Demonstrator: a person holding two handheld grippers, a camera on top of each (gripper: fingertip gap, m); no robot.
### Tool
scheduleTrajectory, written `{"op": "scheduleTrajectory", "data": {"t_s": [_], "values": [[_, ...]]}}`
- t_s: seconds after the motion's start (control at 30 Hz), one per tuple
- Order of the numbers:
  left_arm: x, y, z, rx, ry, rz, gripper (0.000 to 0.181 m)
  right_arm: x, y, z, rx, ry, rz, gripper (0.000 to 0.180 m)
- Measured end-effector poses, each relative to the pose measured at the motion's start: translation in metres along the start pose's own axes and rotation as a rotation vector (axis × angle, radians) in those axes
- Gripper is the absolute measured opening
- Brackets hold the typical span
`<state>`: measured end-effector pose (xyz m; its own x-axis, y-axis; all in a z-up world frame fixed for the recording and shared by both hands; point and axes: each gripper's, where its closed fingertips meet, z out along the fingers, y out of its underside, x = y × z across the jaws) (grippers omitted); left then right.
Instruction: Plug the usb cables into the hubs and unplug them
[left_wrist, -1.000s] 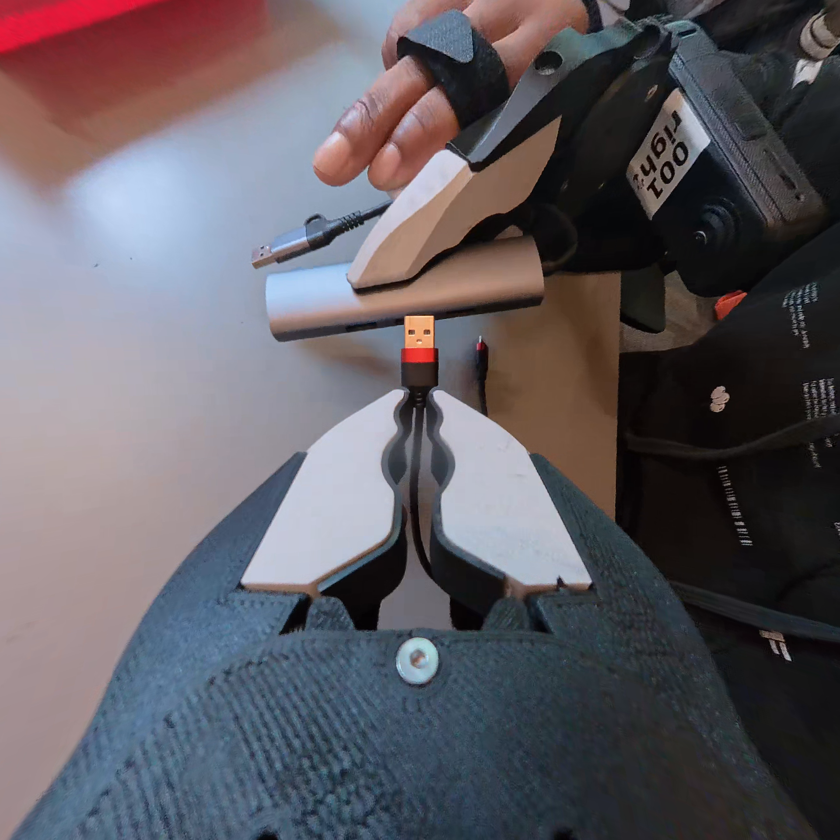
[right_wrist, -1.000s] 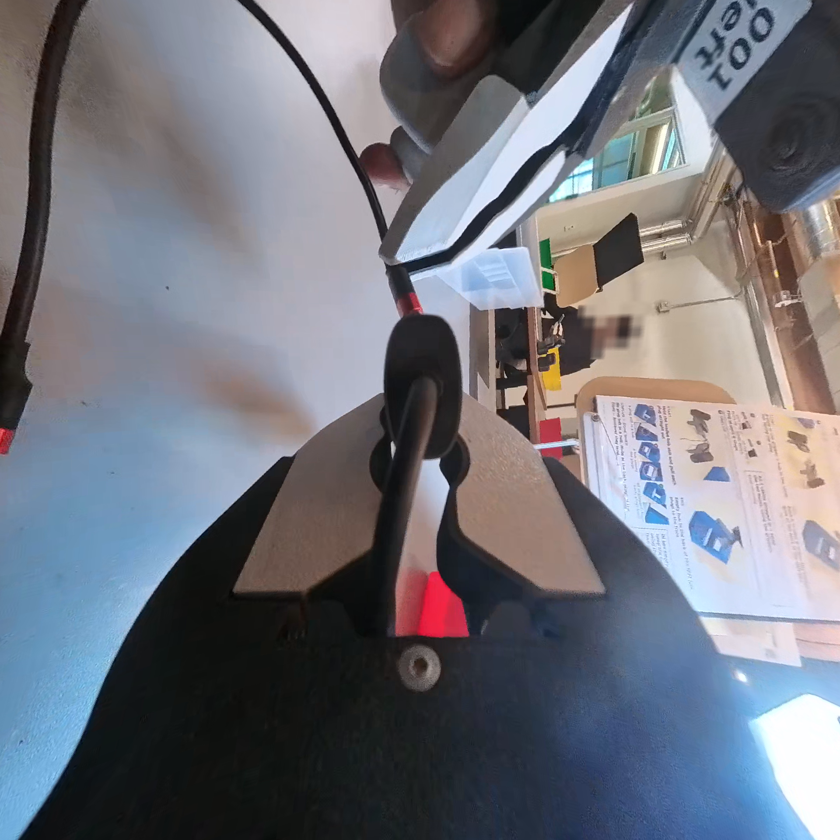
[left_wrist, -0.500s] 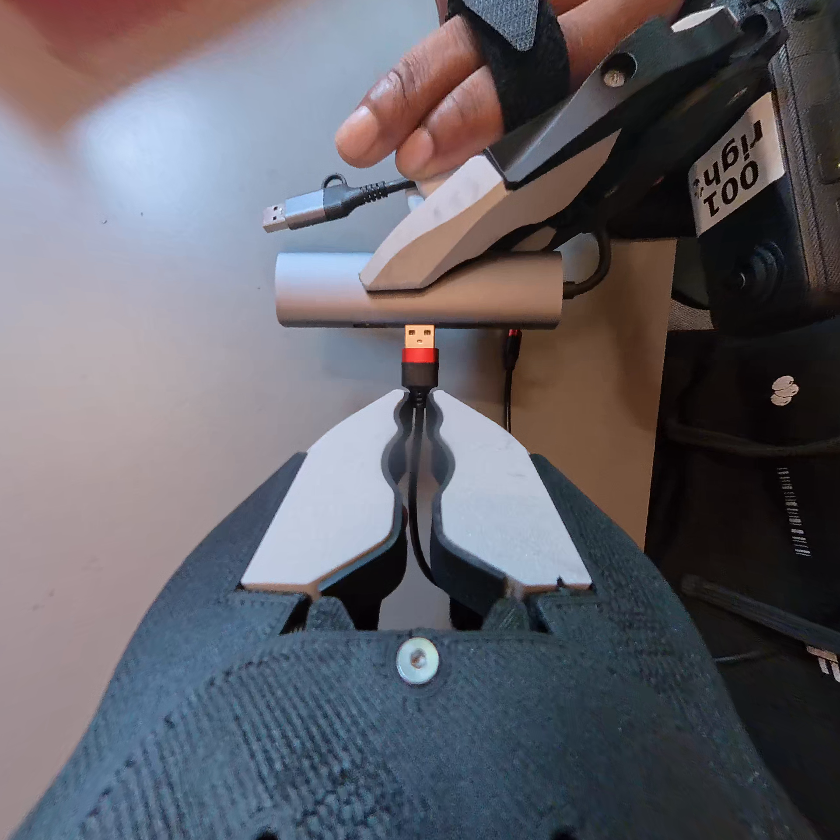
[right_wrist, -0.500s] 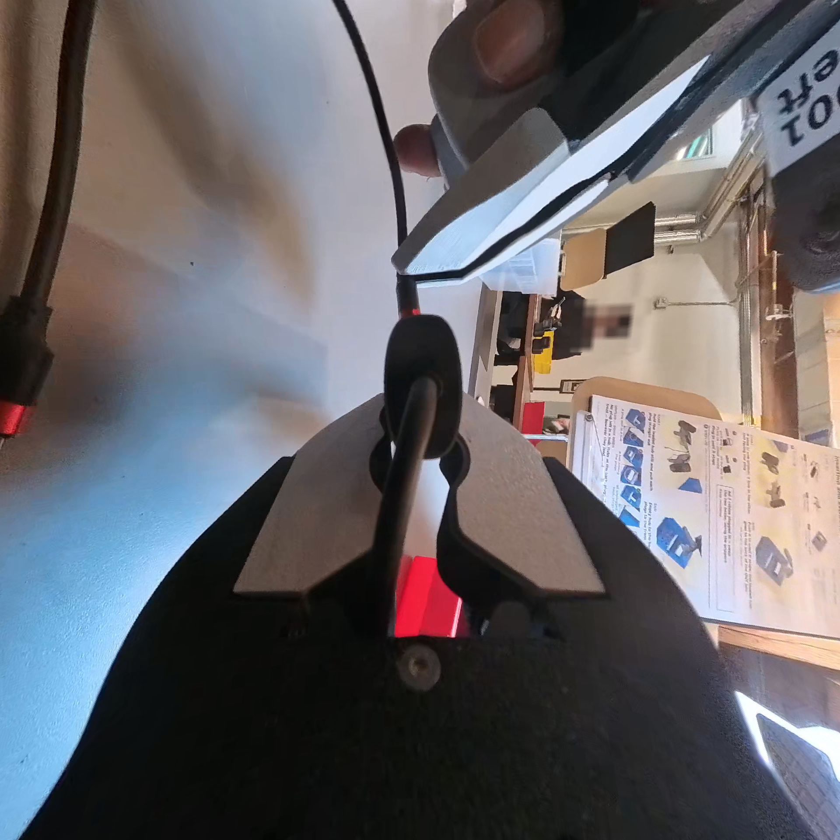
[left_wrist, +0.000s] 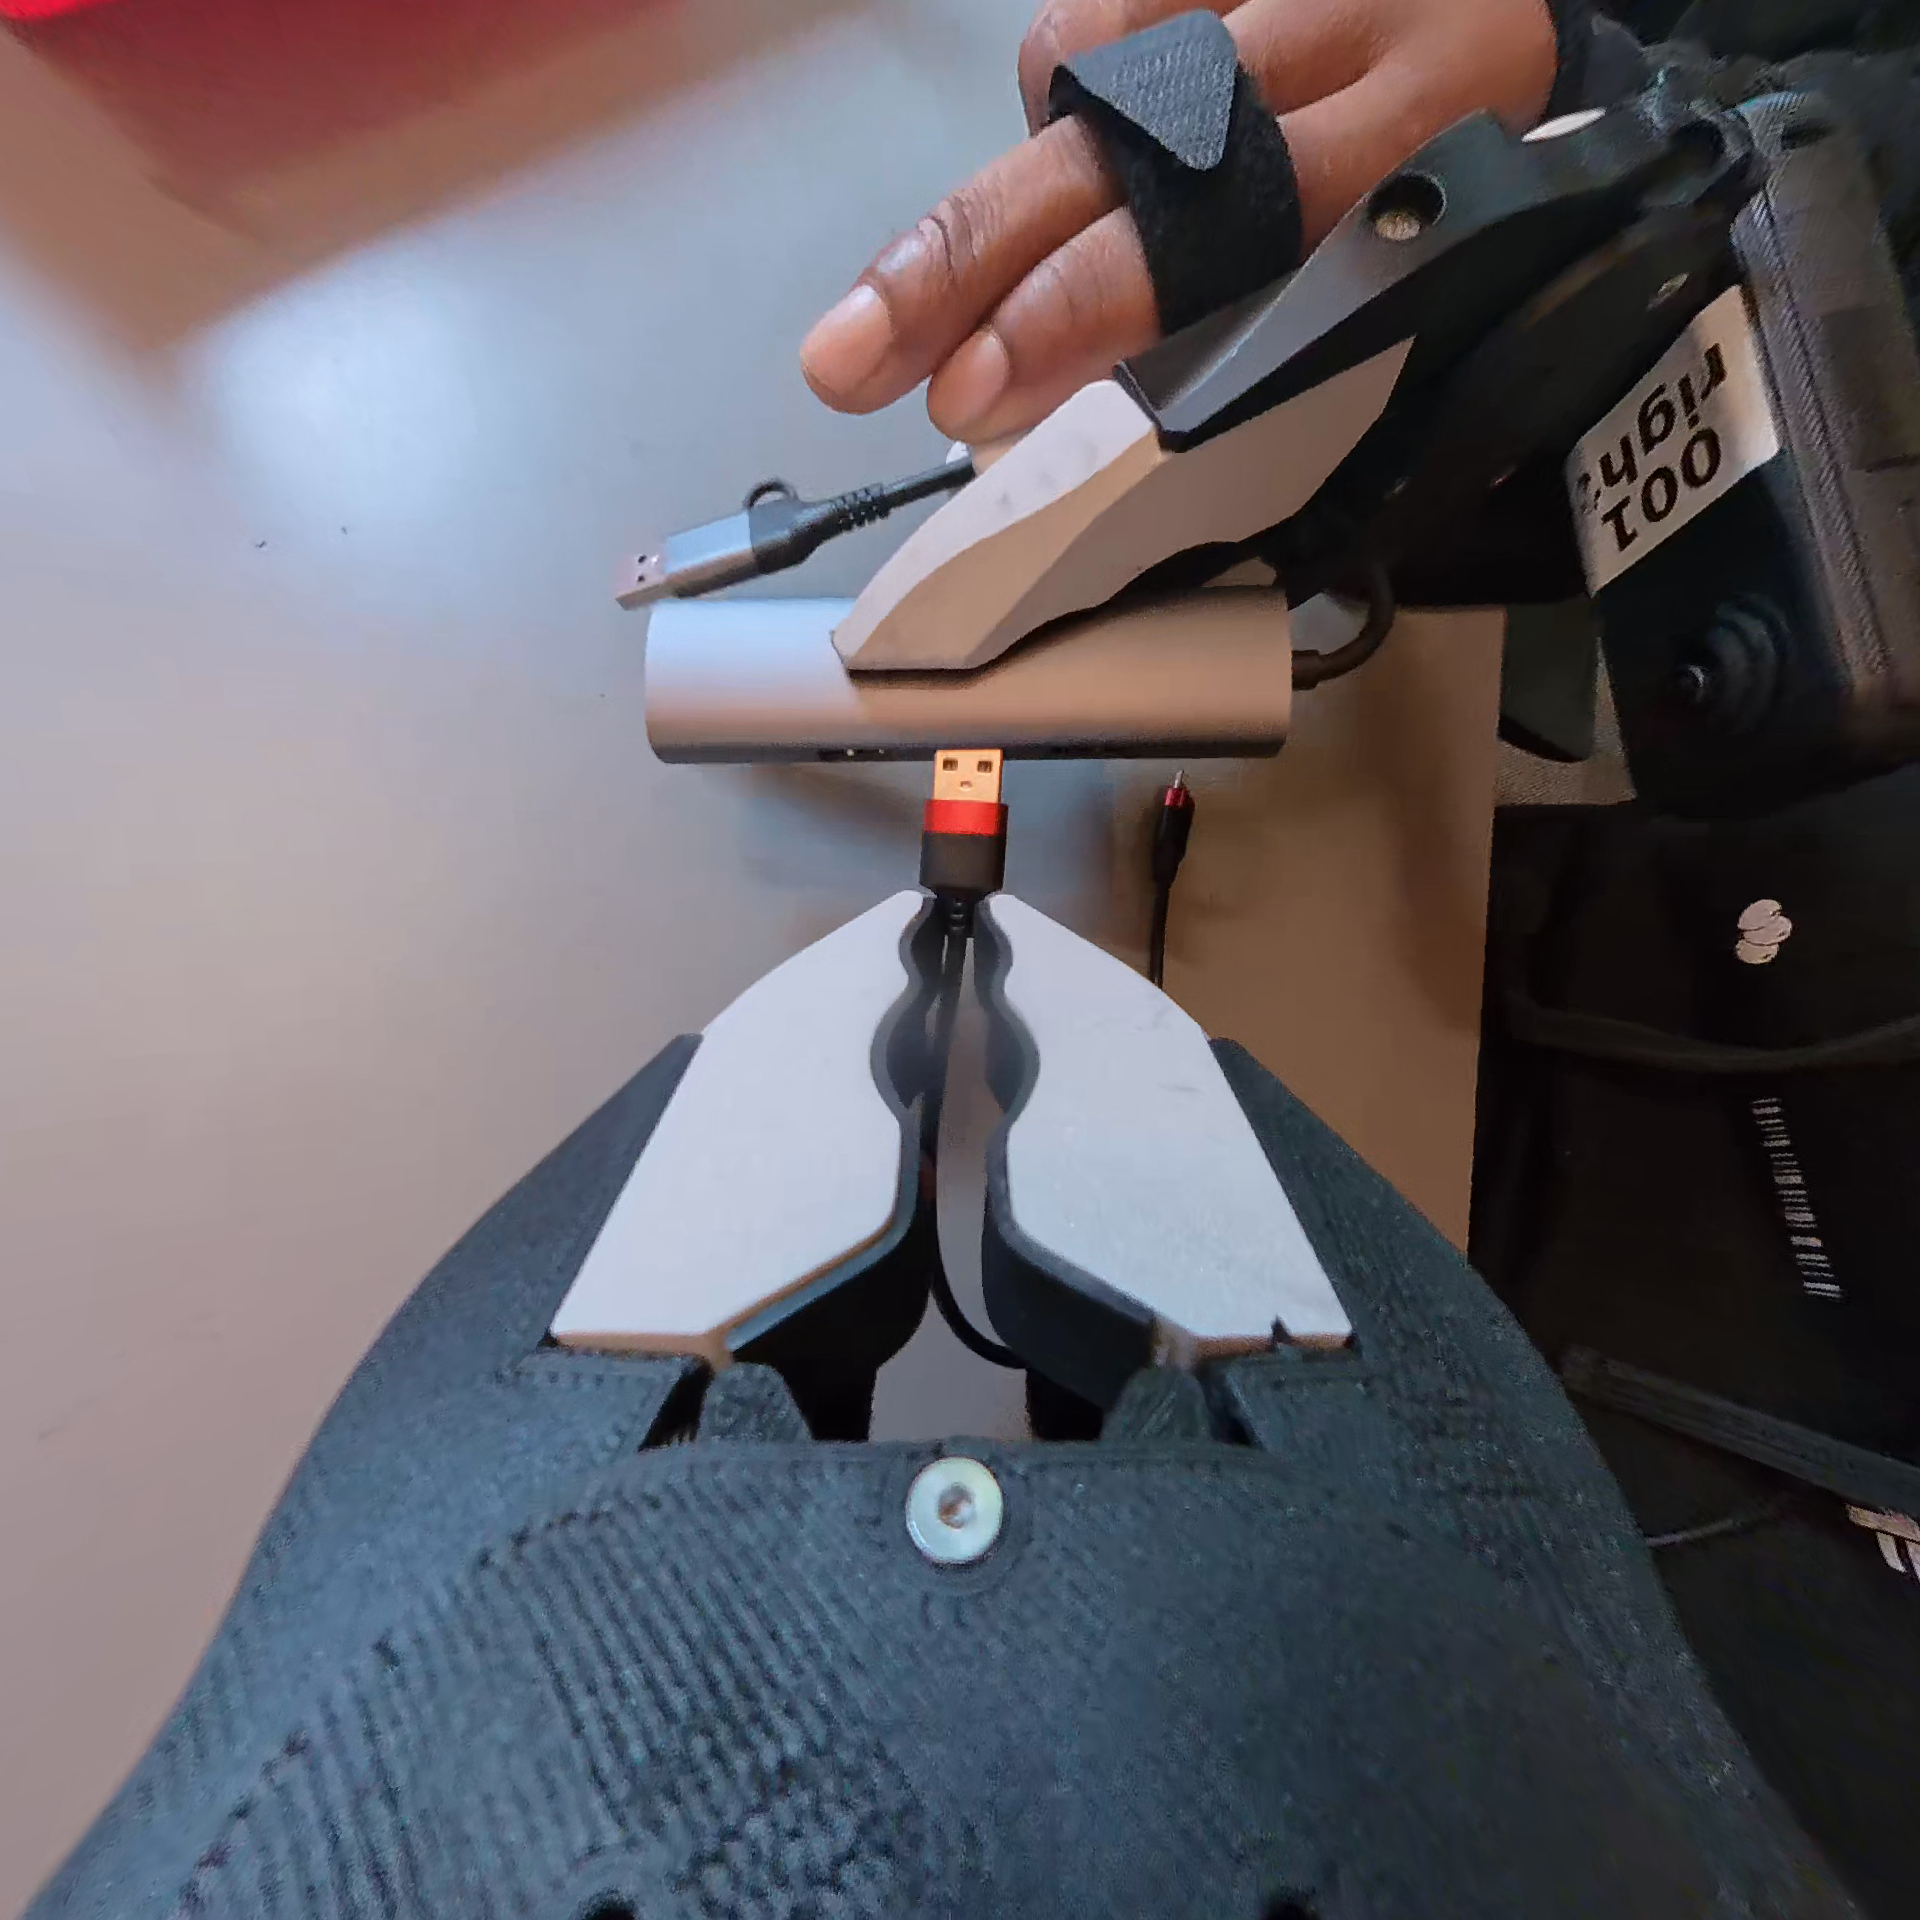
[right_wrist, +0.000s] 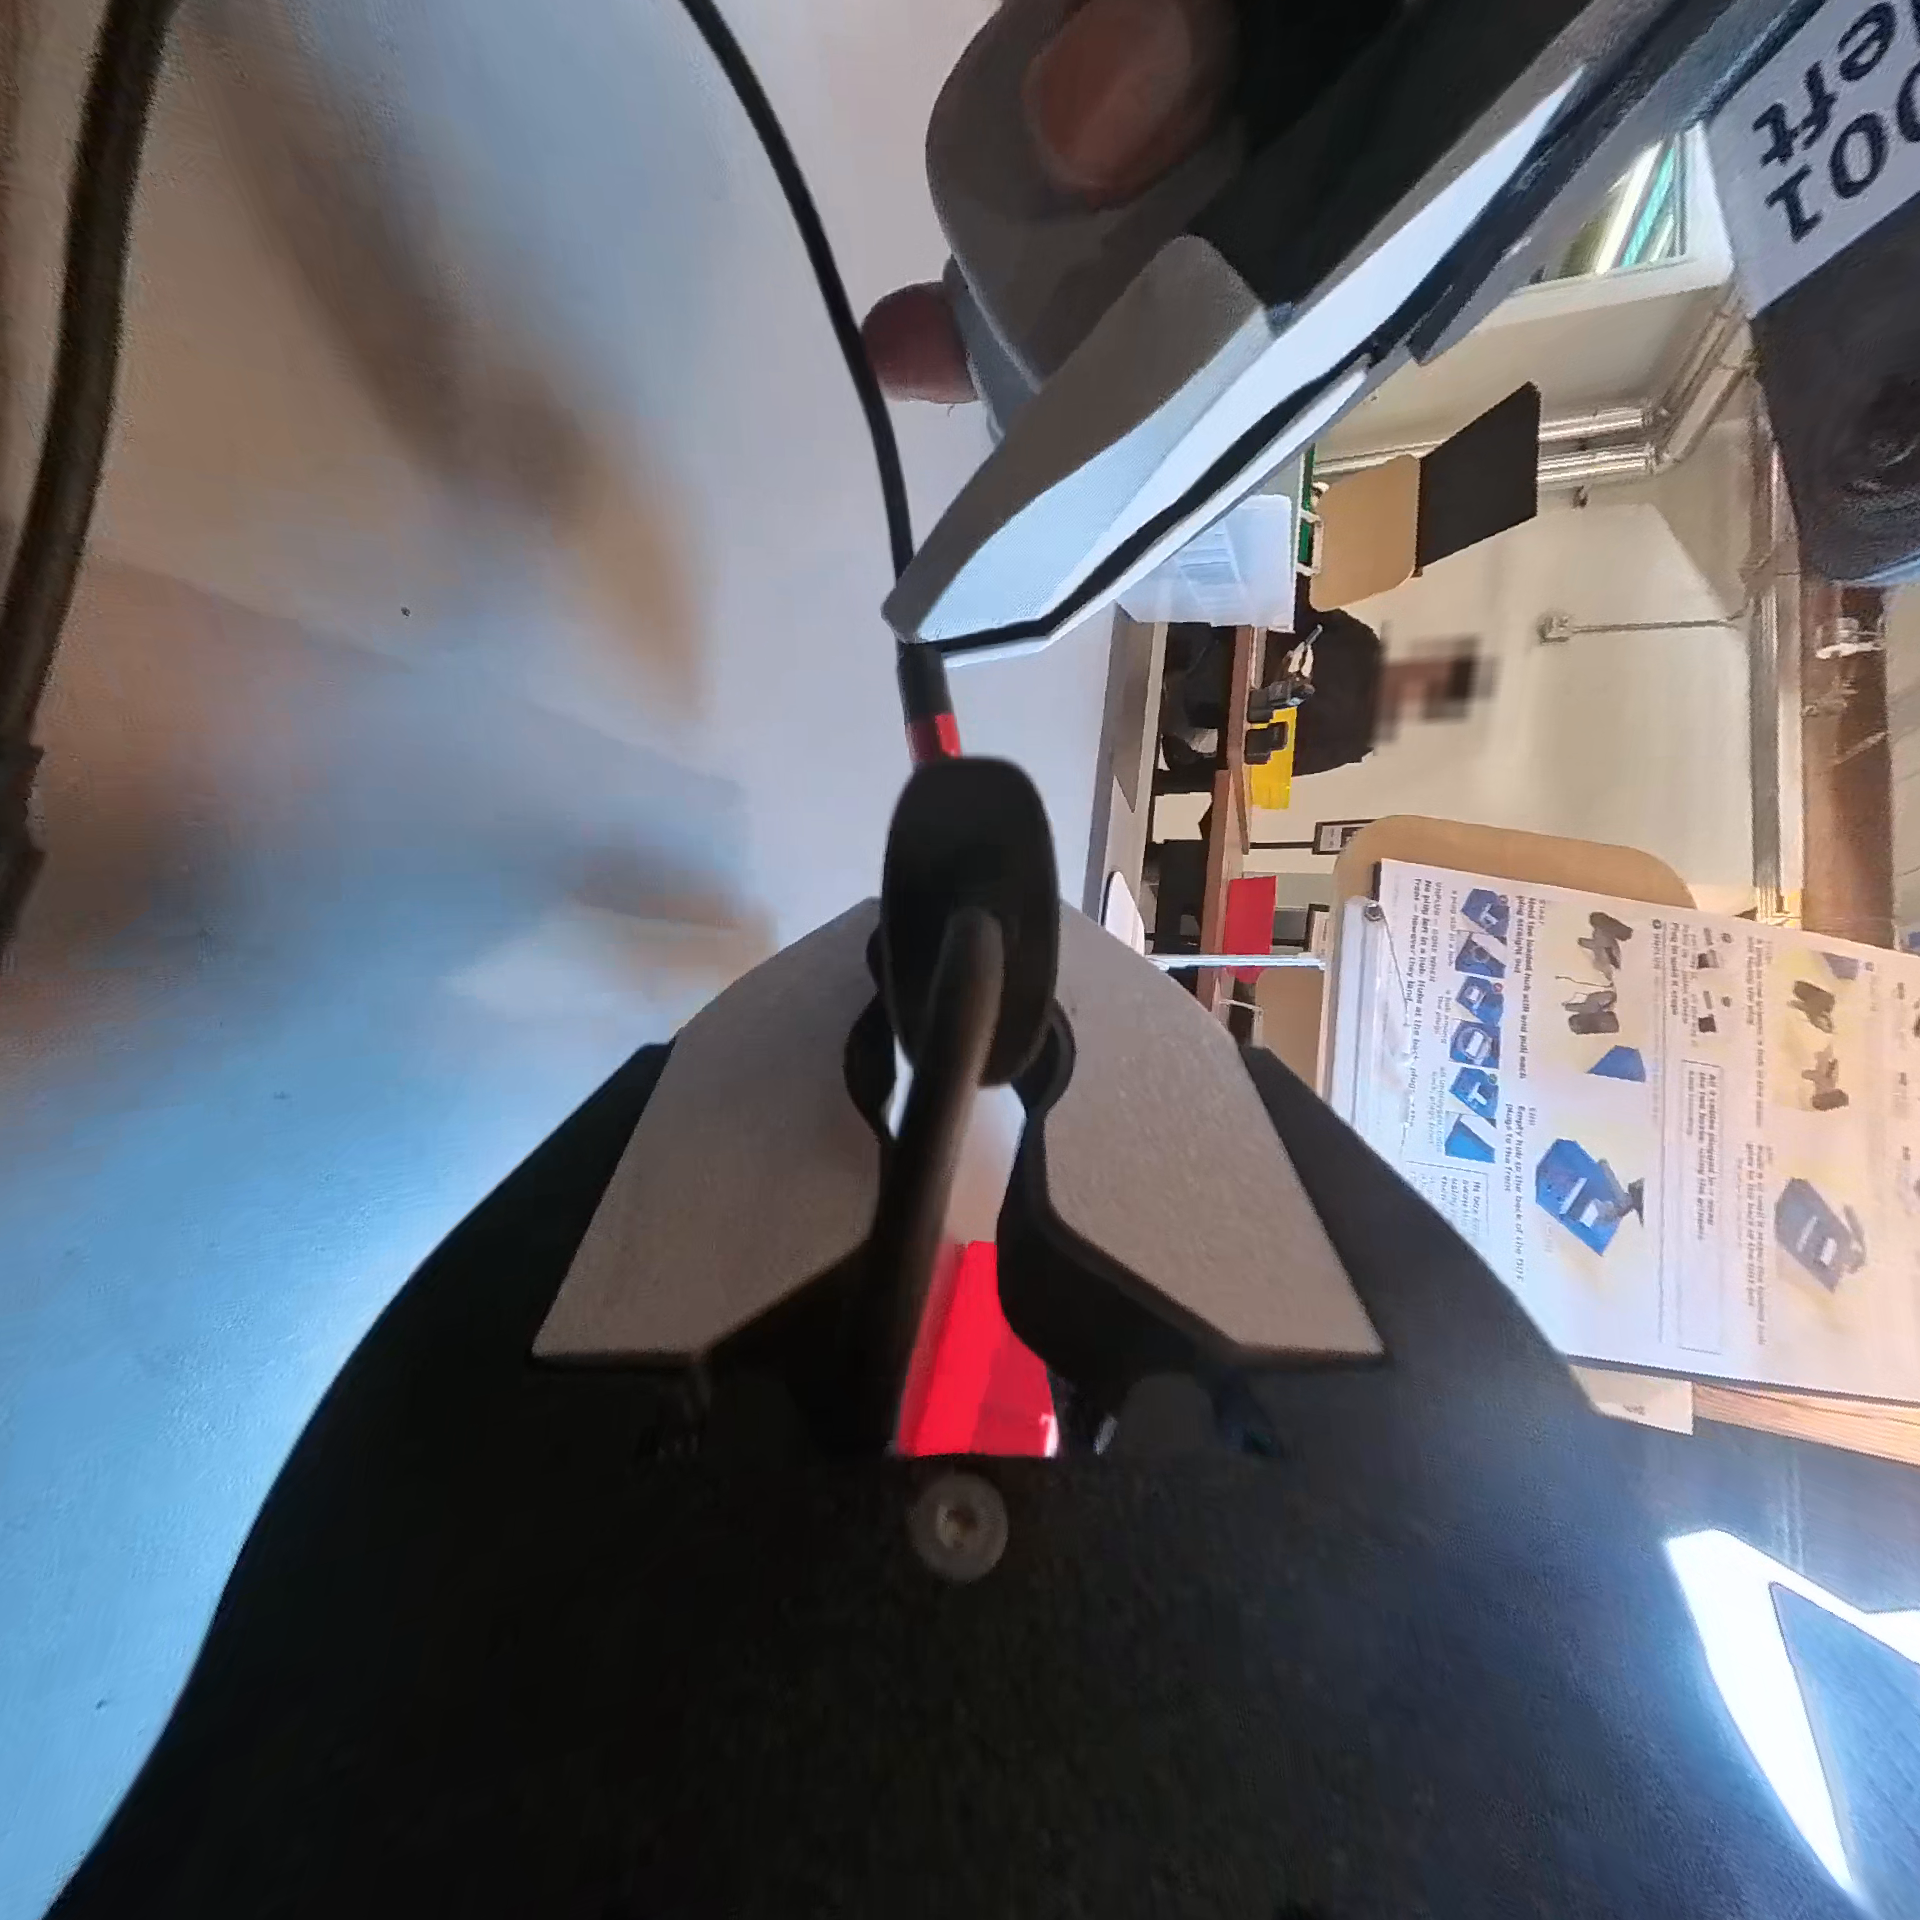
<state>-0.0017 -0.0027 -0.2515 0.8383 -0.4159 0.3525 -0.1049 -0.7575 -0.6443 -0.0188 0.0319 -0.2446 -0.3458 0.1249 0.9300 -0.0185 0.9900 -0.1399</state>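
Observation:
In the left wrist view my left gripper (left_wrist: 961, 902) is shut on a black cable just behind its red and orange USB plug (left_wrist: 966, 816). The plug points at the long side of a grey hub (left_wrist: 748, 696), and its orange tip meets the hub's port face. I cannot tell if it has entered. The right gripper's fingers (left_wrist: 1039, 551) clamp the hub from above, held by a hand (left_wrist: 997, 291). In the right wrist view my right gripper (right_wrist: 966, 940) is shut on the hub's dark end (right_wrist: 966, 862). The left gripper's finger (right_wrist: 1122, 520) and the red plug (right_wrist: 932, 727) show beyond it.
The hub's own lead ends in a grey USB plug (left_wrist: 707, 556) hanging free at its left. A second red-tipped cable (left_wrist: 1174, 831) lies on the pale table (left_wrist: 312, 831) near its right edge. A thick black cable (right_wrist: 62, 416) and an instruction sheet (right_wrist: 1662, 1122) flank the right view. About 4 cm separates my left fingertips from my right.
The hub has levelled from a tilt, and the gap between the plug tip and the hub's side has closed. Both grippers stay shut on what they hold.

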Motion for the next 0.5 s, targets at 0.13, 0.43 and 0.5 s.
{"op": "scheduleTrajectory", "data": {"t_s": [0.13,0.43,0.5], "values": [[-0.001,0.000,0.001,0.006,0.009,-0.012,0.005,-0.002,0.001,-0.001,-0.024,-0.006,-0.039,0.017],[-0.003,0.000,0.003,0.002,-0.004,-0.022,0.005,-0.004,0.006,0.002,-0.084,-0.011,-0.065,0.016],[-0.006,0.002,0.003,0.003,0.005,-0.036,0.005,-0.010,0.003,0.000,-0.061,-0.035,-0.090,0.016]]}}
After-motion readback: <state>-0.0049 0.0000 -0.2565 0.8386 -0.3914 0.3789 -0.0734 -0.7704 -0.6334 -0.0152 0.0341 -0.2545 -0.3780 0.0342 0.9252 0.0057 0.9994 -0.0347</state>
